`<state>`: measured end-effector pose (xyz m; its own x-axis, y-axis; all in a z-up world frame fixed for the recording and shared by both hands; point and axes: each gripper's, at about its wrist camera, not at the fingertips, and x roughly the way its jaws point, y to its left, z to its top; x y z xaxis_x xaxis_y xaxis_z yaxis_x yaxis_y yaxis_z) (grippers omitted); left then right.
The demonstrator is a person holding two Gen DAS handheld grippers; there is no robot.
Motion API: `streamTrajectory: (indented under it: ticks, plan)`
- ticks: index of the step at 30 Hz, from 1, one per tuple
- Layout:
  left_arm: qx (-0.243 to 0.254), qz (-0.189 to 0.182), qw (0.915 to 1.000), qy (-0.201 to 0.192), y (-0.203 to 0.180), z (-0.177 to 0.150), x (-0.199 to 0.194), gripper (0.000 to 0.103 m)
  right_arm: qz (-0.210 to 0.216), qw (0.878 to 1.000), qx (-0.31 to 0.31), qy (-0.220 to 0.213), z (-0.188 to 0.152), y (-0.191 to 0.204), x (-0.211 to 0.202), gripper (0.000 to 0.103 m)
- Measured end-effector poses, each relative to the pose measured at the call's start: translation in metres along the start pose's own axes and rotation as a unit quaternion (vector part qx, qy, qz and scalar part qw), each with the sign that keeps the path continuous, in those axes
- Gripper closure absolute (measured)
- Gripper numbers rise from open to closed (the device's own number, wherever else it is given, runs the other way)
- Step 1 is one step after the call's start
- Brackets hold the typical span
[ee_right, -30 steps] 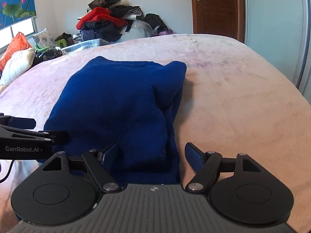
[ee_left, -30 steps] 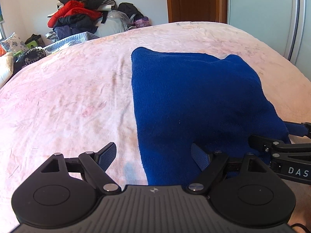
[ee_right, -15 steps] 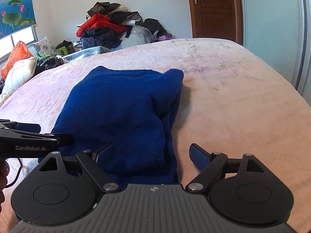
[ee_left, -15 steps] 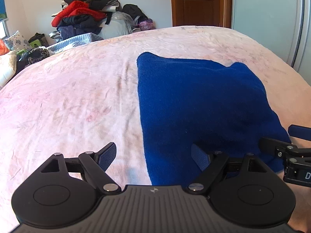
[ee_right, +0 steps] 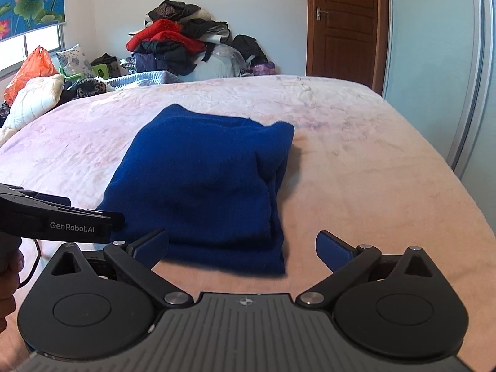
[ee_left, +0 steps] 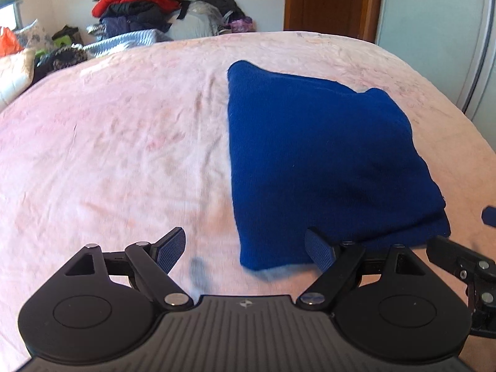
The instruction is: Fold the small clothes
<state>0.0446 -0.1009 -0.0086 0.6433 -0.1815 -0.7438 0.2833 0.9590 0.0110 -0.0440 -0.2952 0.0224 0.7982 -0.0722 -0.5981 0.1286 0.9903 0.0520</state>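
A dark blue knitted garment (ee_left: 322, 161) lies folded into a rough rectangle on the pink bedspread (ee_left: 117, 155). In the right wrist view the same blue garment (ee_right: 201, 179) sits just beyond my fingers. My left gripper (ee_left: 245, 251) is open at the garment's near left corner, with nothing pinched. My right gripper (ee_right: 245, 248) hovers before the garment's near edge; its jaws are opening wide and hold nothing. The pads do not touch the cloth. Each gripper shows at the edge of the other's view.
A heap of clothes (ee_right: 176, 40) is piled at the far wall beside a wooden door (ee_right: 344, 24). Pillows and an orange bag (ee_right: 31, 68) crowd the far left. A hand (ee_right: 7, 279) shows at the left edge. The bedspread (ee_right: 372, 170) stretches to the right.
Both grippers have drawn back from the garment and risen a little, so its near edge now shows whole. The right gripper's fingers have spread wider and released the cloth.
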Motion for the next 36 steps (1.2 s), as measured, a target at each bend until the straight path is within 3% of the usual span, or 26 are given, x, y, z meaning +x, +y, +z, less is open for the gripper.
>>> streamTrajectory:
  ticks: [9, 36]
  plan:
    - [-0.022, 0.033, 0.9992, 0.010, 0.002, -0.013, -0.008, 0.018, 0.018, 1.000, -0.003, 0.012, -0.013, 0.004, -0.018, 0.001]
    - [-0.006, 0.049, 0.9984, 0.029, -0.008, -0.027, -0.014, 0.018, 0.031, 0.999, -0.025, 0.016, -0.021, 0.016, -0.023, 0.001]
